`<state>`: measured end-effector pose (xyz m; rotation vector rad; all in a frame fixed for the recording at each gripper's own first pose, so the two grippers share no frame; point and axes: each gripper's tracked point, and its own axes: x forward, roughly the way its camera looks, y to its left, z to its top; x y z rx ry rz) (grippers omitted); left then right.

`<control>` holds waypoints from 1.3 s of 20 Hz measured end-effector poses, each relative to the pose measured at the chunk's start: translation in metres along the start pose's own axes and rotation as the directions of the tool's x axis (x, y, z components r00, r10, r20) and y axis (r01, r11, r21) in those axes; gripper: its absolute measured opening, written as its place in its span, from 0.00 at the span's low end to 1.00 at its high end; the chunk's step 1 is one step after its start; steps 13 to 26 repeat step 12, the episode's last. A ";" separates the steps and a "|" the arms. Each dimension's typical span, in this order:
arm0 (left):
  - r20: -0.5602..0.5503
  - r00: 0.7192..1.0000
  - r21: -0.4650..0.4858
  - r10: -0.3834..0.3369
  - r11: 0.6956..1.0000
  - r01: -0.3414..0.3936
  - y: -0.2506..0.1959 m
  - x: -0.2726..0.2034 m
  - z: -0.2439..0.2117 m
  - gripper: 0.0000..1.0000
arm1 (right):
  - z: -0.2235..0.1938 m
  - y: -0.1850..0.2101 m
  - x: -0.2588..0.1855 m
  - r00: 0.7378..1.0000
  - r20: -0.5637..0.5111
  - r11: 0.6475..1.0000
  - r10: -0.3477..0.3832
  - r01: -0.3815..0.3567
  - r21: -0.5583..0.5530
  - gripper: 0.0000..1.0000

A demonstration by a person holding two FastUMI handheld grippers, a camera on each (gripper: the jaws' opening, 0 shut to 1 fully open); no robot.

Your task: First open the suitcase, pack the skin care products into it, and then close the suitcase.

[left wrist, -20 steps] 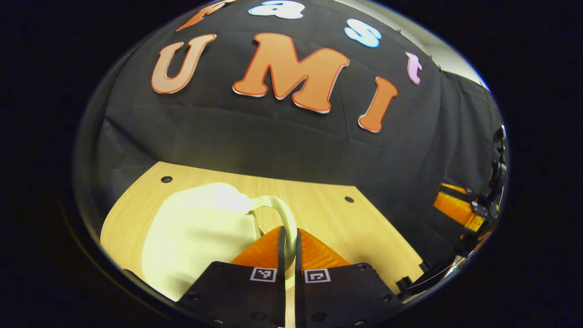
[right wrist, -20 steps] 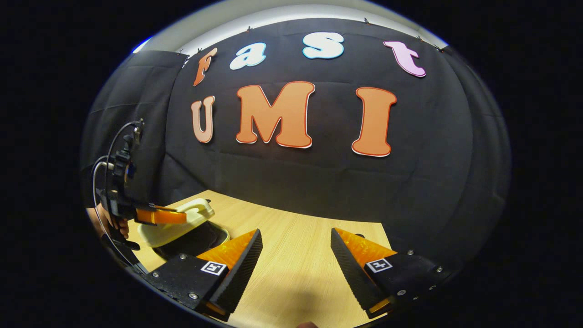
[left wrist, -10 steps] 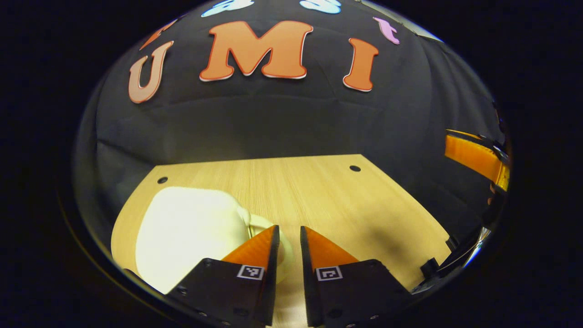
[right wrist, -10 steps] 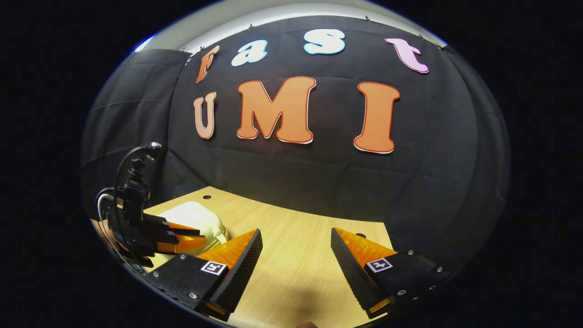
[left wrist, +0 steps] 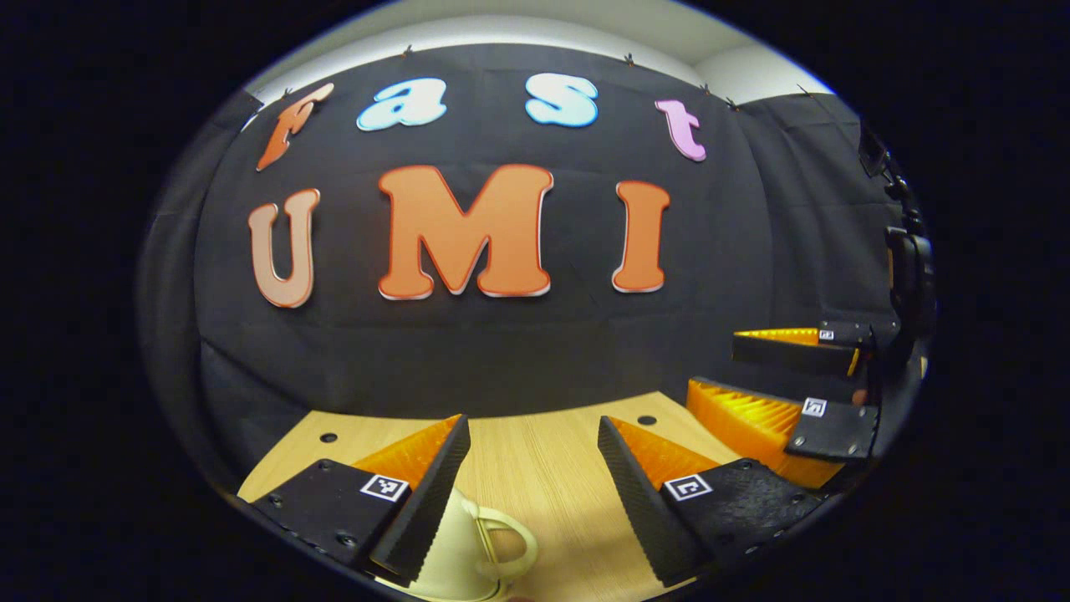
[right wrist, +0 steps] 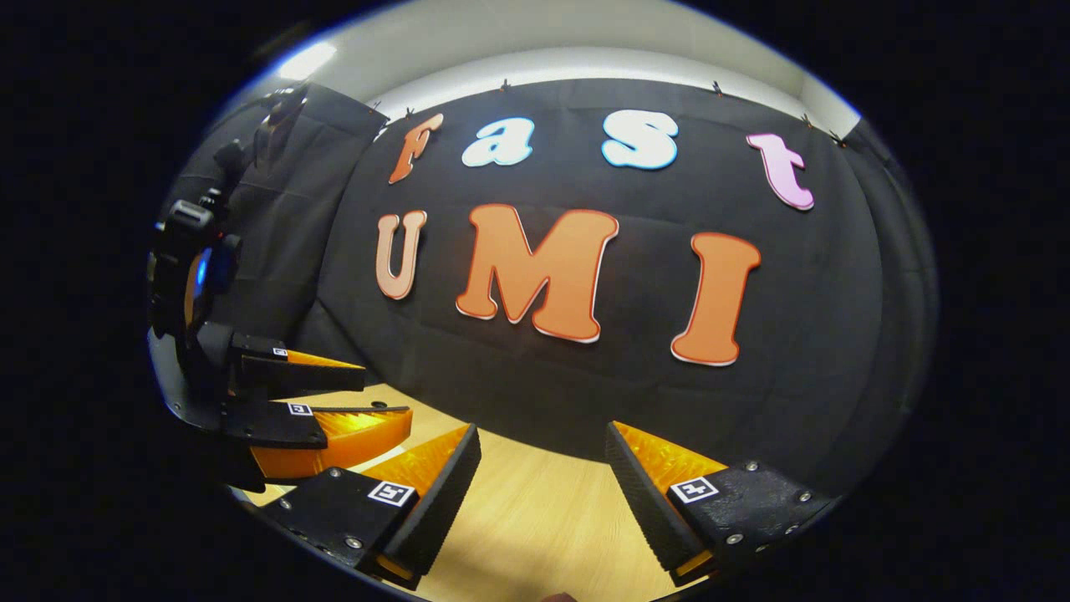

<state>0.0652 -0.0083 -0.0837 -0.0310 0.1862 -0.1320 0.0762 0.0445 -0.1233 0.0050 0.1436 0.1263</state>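
**Both grippers released above the table; suitcase closed below the left one**

My left gripper (left wrist: 533,472) stands with its jaws spread wide and nothing between them. In the right gripper view I see the same tool at the left edge (right wrist: 380,400), raised above the table, its two fingers apart and empty.

My right gripper (right wrist: 542,485) is likewise released, jaws wide, gripping nothing. In the left gripper view it sits at the right edge (left wrist: 710,364), held clear of the table surface, its fingers parted.

Largest item: the wooden table (left wrist: 535,451), light in tone, with small round holes near its far edge. It runs up to the black cloth wall (left wrist: 501,351) behind.

Next: the cream suitcase (left wrist: 456,556), lying at the bottom of the left gripper view, just under and behind my left gripper's near finger. Its lid appears down; most of the body is cut off by the edge of the view.

Smallest: the suitcase handle (left wrist: 510,543), a pale loop projecting toward the middle of the table, touched by neither finger.
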 end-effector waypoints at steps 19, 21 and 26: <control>0.060 0.994 -0.007 0.091 0.996 -0.091 0.057 -0.014 0.015 0.98 | 0.018 0.019 0.013 0.993 0.014 0.992 -0.117 0.116 0.045 0.92; 0.060 0.994 -0.007 0.091 0.996 -0.091 0.057 -0.014 0.015 0.98 | 0.018 0.019 0.013 0.993 0.014 0.992 -0.117 0.116 0.045 0.92; 0.060 0.994 -0.007 0.091 0.996 -0.091 0.057 -0.014 0.015 0.98 | 0.018 0.019 0.013 0.993 0.014 0.992 -0.117 0.116 0.045 0.92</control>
